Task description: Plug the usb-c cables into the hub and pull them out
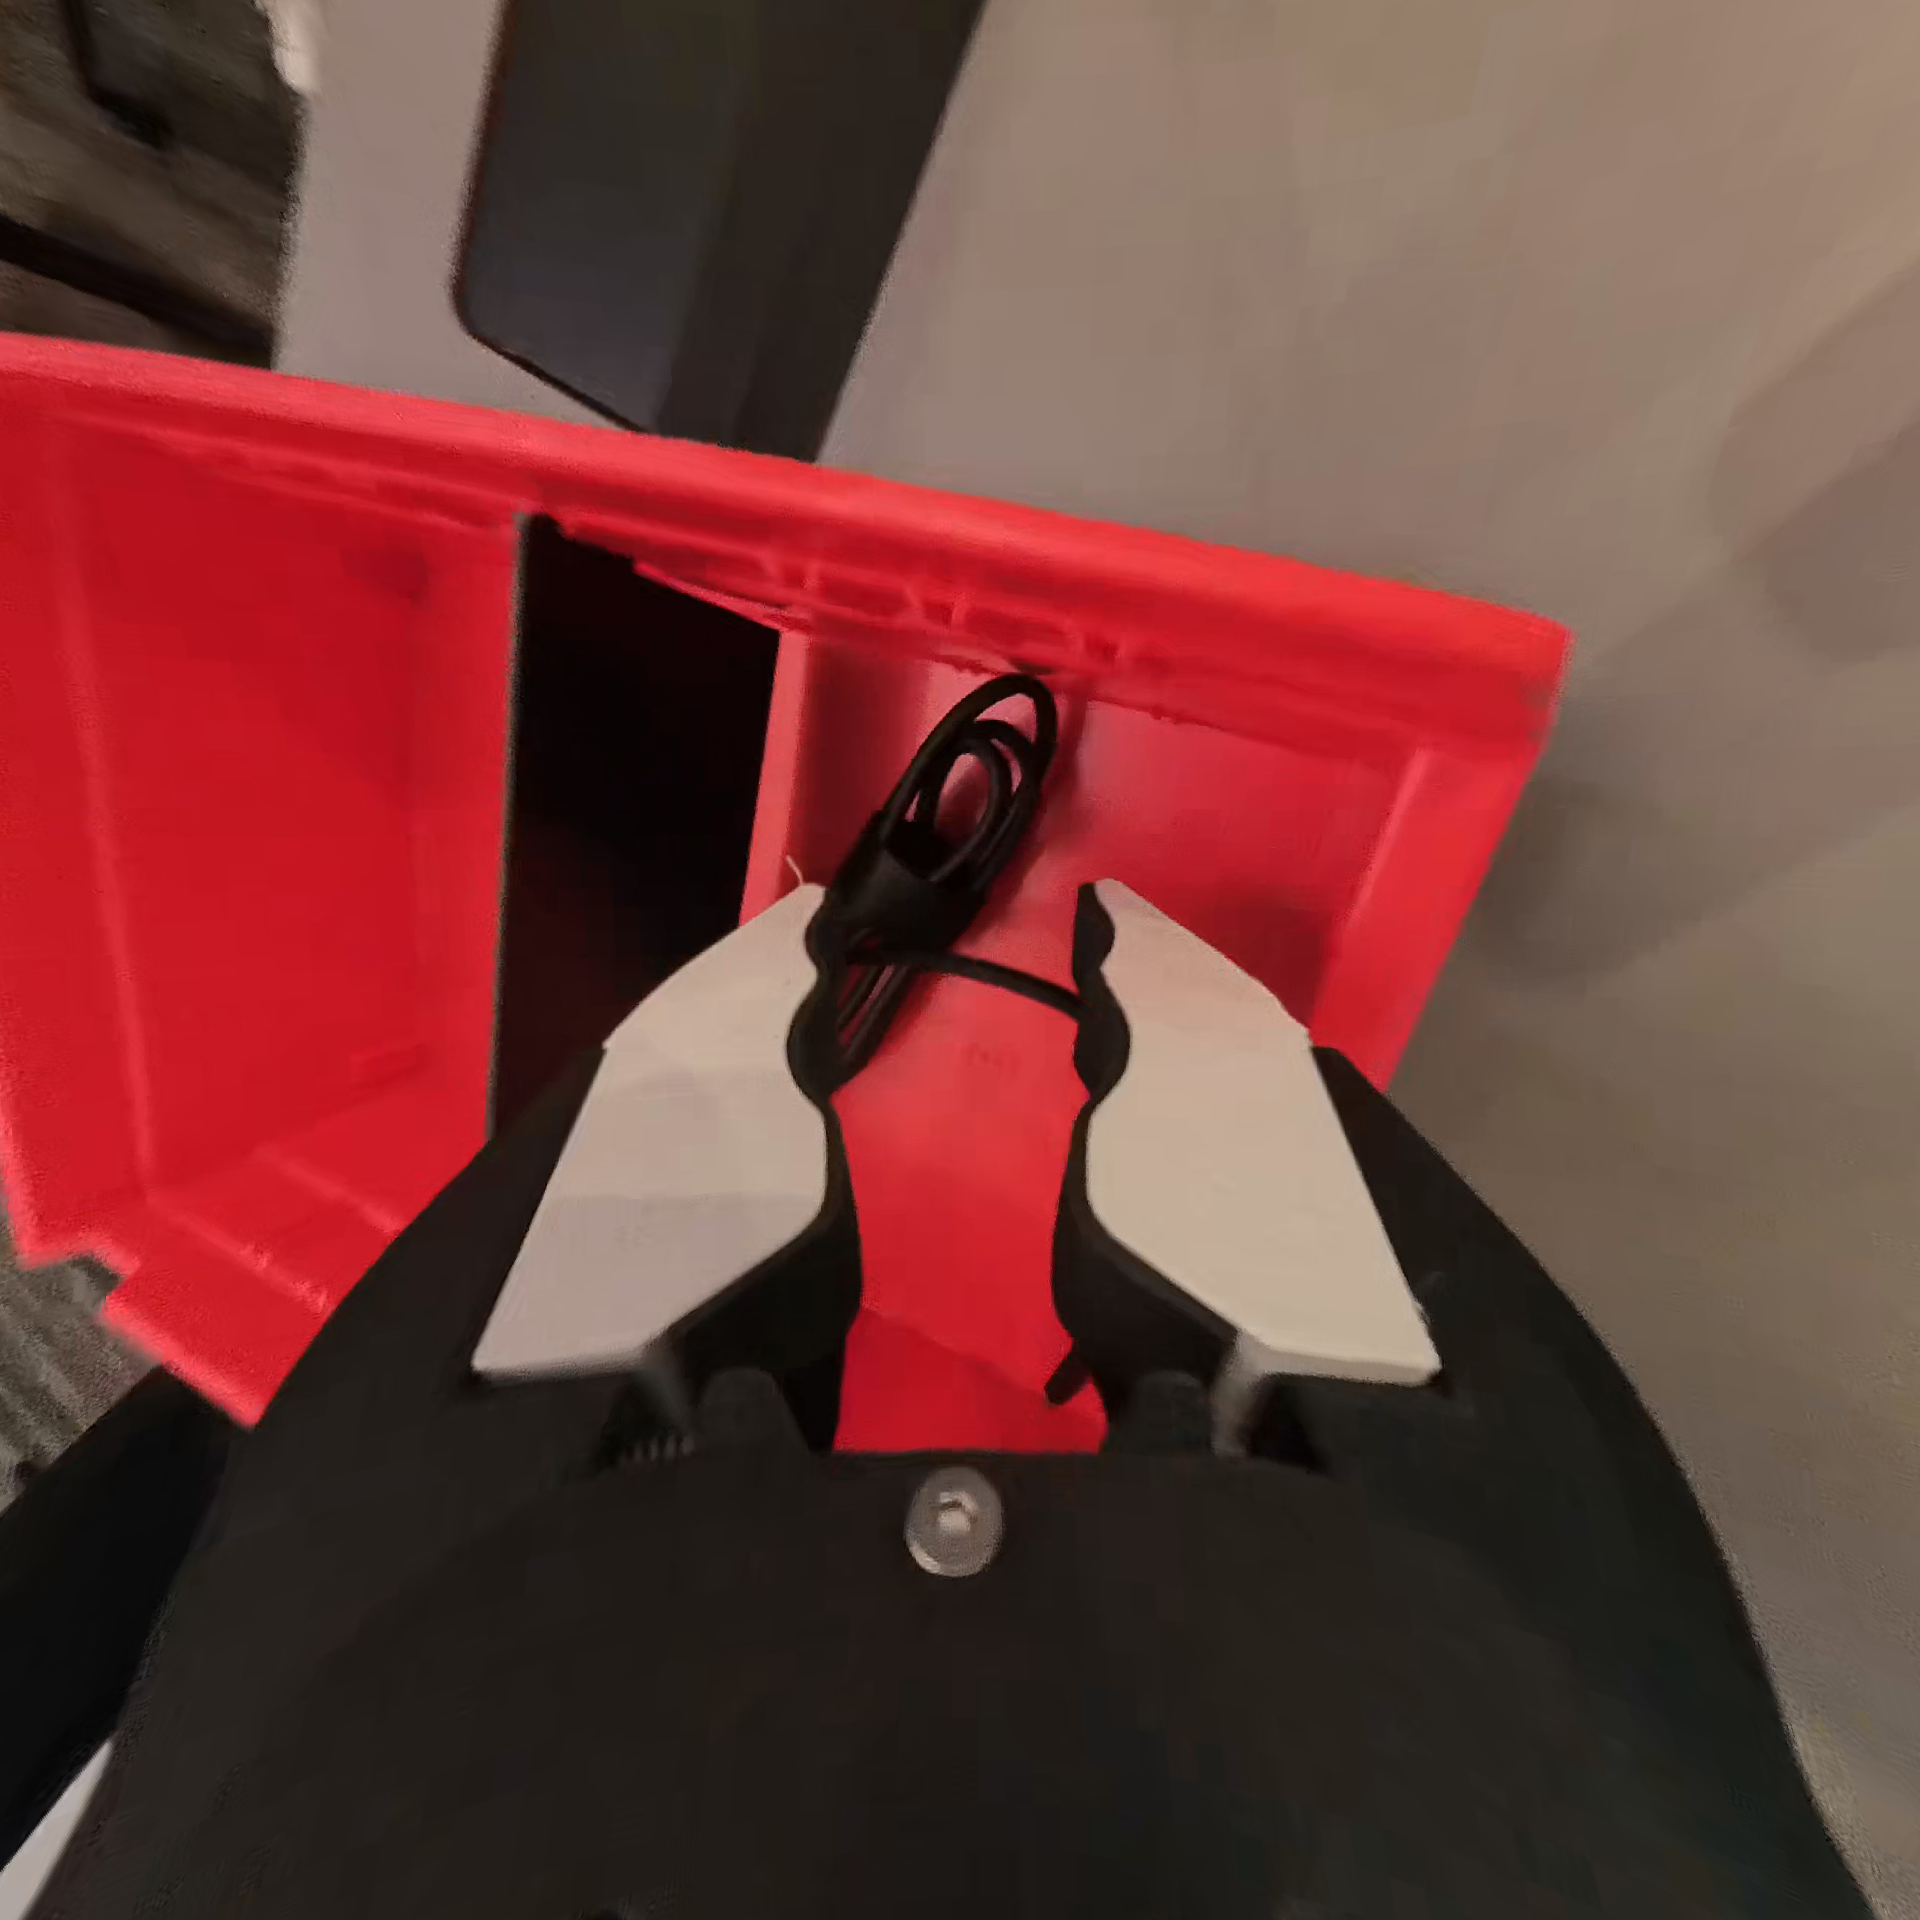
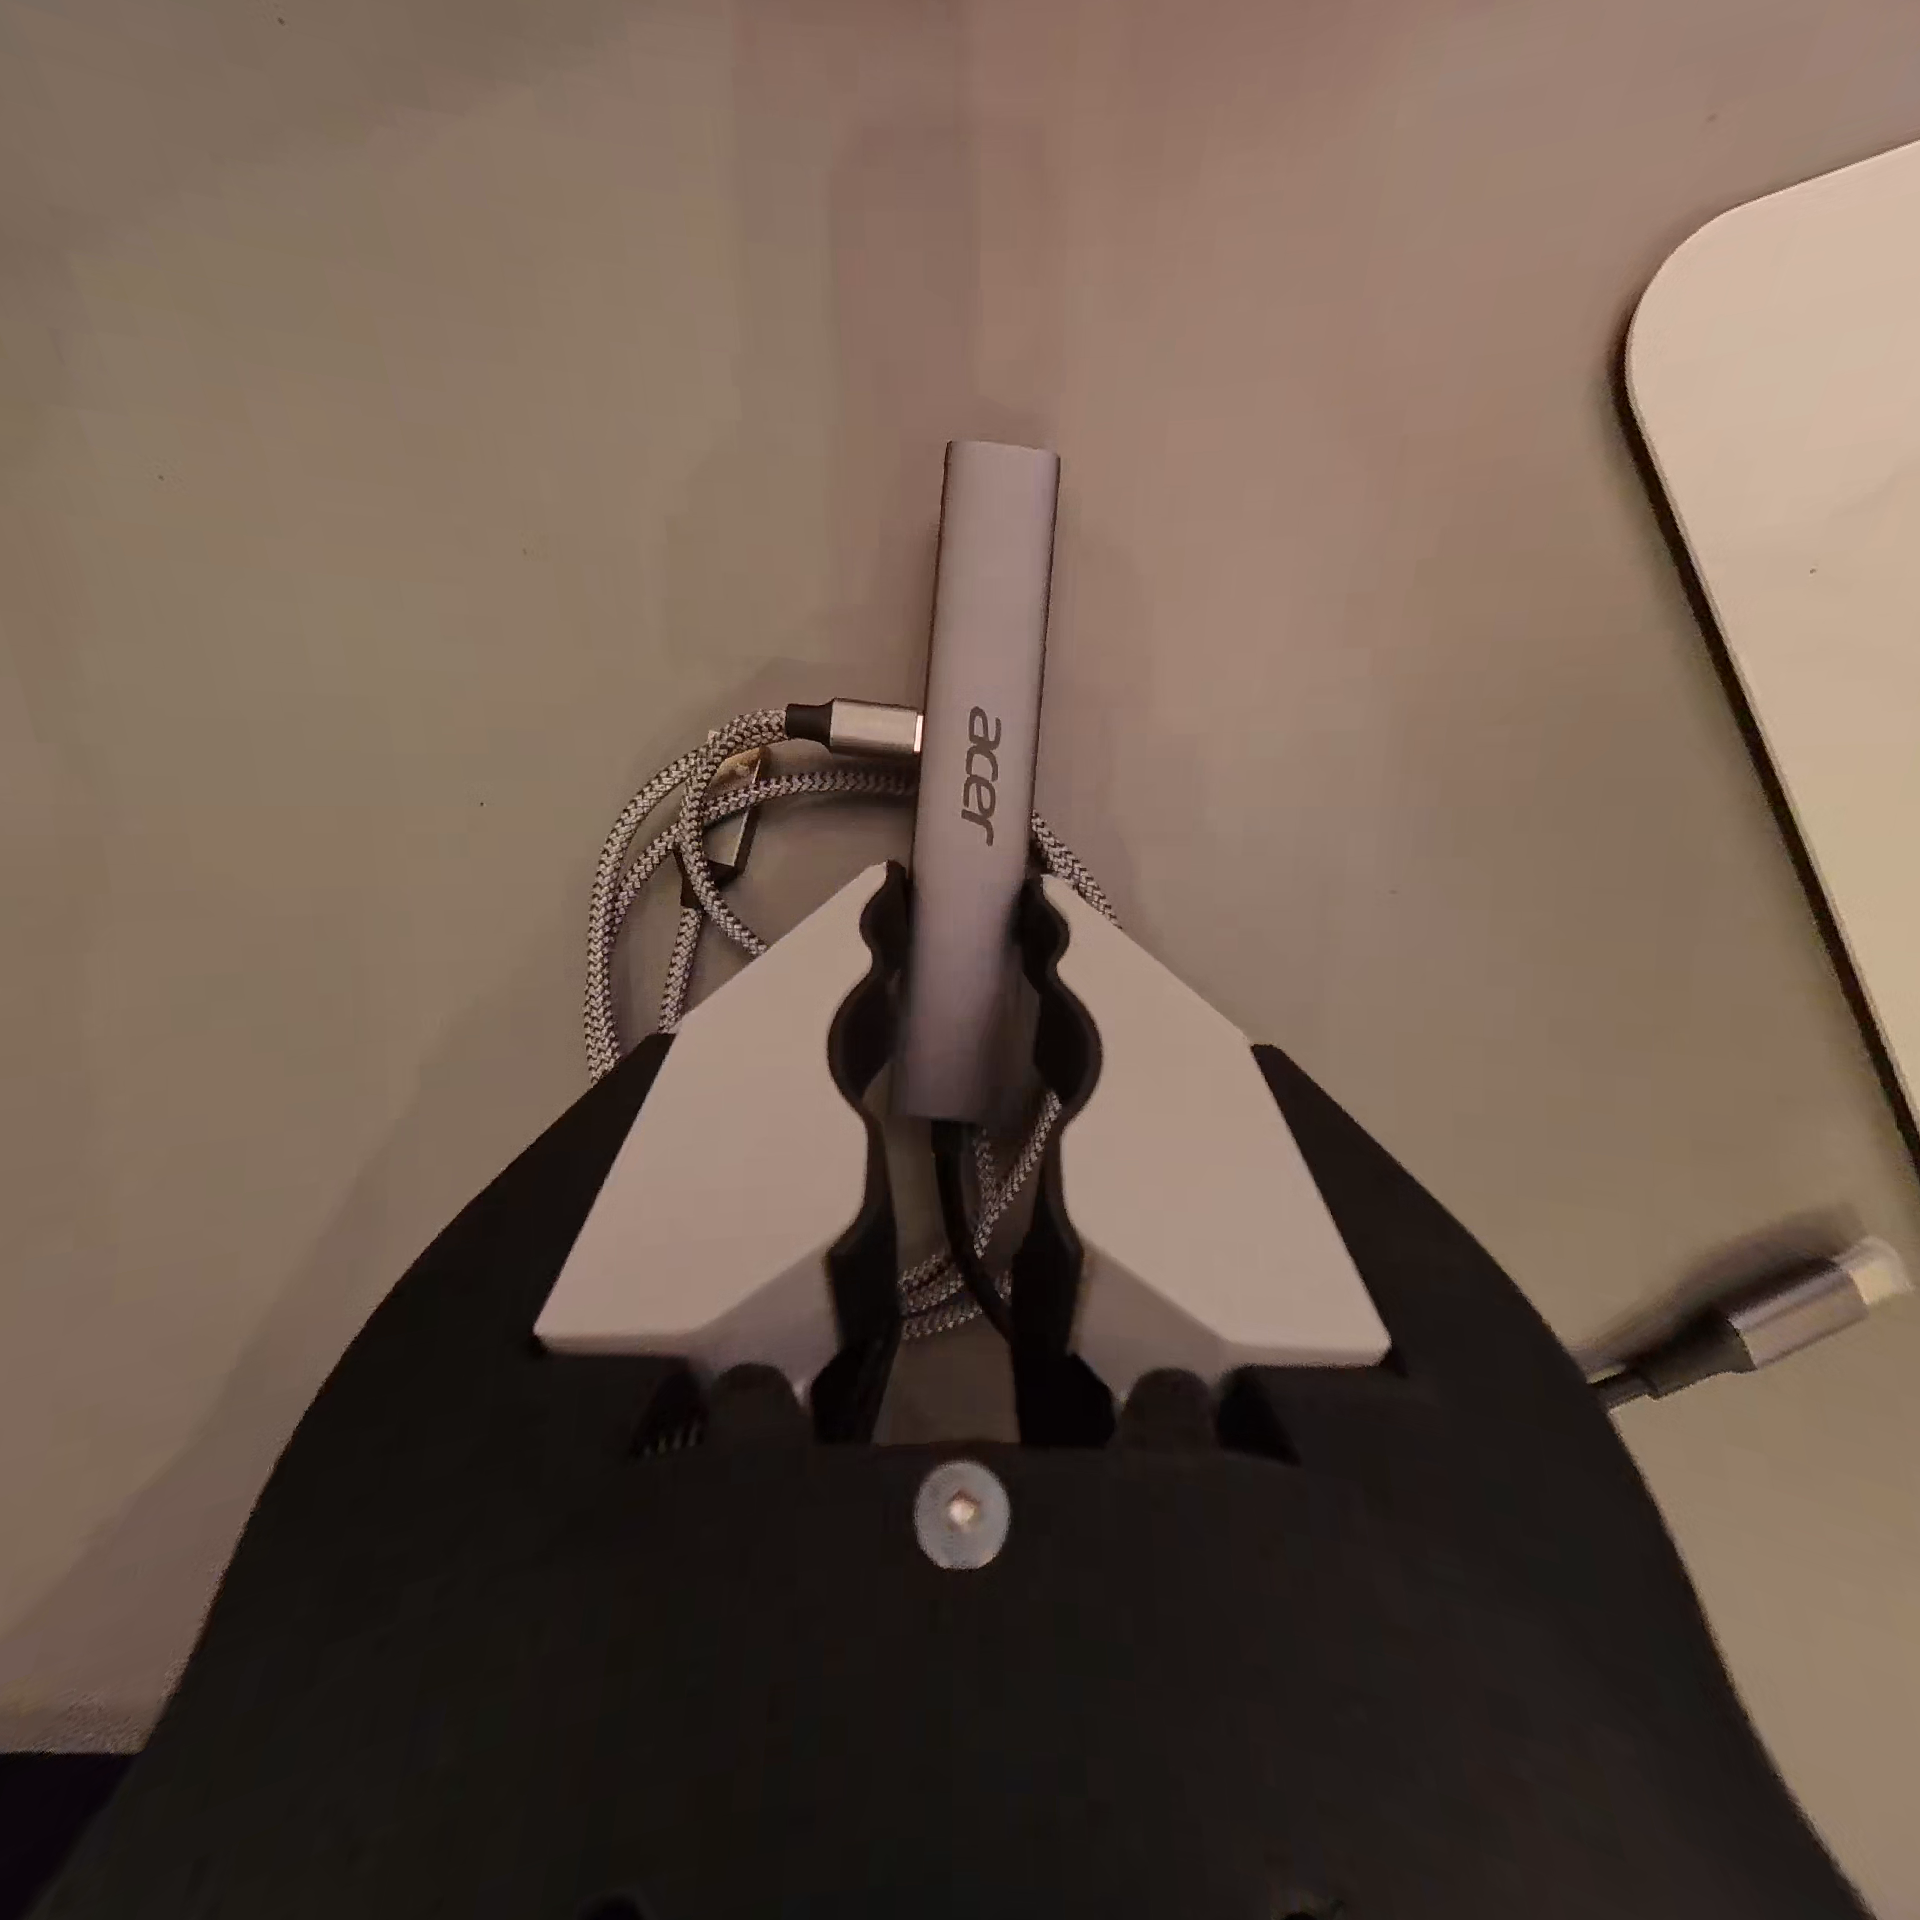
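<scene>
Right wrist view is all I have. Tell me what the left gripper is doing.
Observer: The left gripper is open, reaching into a red bin.
Operator: Report what is in that bin.
Observer: A coiled black cable lies by the bin's far wall, just beyond the fingertips; the left finger overlaps it in the view, but it is not clamped.
Operator: Describe the bin's inside.
Observer: A dark divider splits it; the black cable is in the compartment to its right.
</scene>
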`<state>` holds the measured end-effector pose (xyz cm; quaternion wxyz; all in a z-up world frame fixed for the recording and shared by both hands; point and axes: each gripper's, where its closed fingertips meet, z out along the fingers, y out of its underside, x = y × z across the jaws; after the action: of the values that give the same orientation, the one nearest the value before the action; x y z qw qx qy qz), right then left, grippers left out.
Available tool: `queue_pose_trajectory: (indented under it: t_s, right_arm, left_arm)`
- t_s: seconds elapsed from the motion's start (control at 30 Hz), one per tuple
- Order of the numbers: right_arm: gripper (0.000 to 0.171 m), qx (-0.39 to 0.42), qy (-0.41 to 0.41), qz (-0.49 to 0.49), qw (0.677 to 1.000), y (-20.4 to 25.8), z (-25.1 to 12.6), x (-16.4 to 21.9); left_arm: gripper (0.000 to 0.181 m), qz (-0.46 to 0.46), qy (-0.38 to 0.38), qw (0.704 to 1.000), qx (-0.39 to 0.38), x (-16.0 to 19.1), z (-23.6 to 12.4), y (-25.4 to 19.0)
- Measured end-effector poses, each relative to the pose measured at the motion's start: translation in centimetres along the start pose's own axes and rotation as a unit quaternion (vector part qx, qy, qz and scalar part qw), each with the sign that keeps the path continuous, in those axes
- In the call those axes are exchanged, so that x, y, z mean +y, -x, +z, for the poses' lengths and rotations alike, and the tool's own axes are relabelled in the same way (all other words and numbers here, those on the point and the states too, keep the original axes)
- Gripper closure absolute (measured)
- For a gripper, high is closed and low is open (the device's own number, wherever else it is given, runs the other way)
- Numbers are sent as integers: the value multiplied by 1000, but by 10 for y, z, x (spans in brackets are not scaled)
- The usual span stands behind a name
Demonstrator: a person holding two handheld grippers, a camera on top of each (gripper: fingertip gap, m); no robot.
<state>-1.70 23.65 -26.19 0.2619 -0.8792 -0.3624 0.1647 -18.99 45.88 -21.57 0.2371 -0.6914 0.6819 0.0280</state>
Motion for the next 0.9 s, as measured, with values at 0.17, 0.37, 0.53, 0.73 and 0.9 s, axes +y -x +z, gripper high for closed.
queue_pose_trajectory:
  t_s: [0.17,0.37,0.53,0.73,0.9]
  right_arm:
    - [153,-18,-10,8,1000,1,1,-1]
    - [152,-35,-22,20,999,2,1,-2]
    - [137,-68,-33,38,996,7,-3,-6]
    - [123,-63,-57,42,996,5,-24,-15]
    - [119,-50,-67,38,996,2,-40,-15]
  left_arm:
    - [136,39,79,994,69,7,38,-3]
    - [149,64,106,990,69,8,47,2]
    - [165,41,64,996,48,6,38,9]
    - [169,42,39,998,14,7,36,8]
    - [172,20,-8,1000,-14,2,16,18]
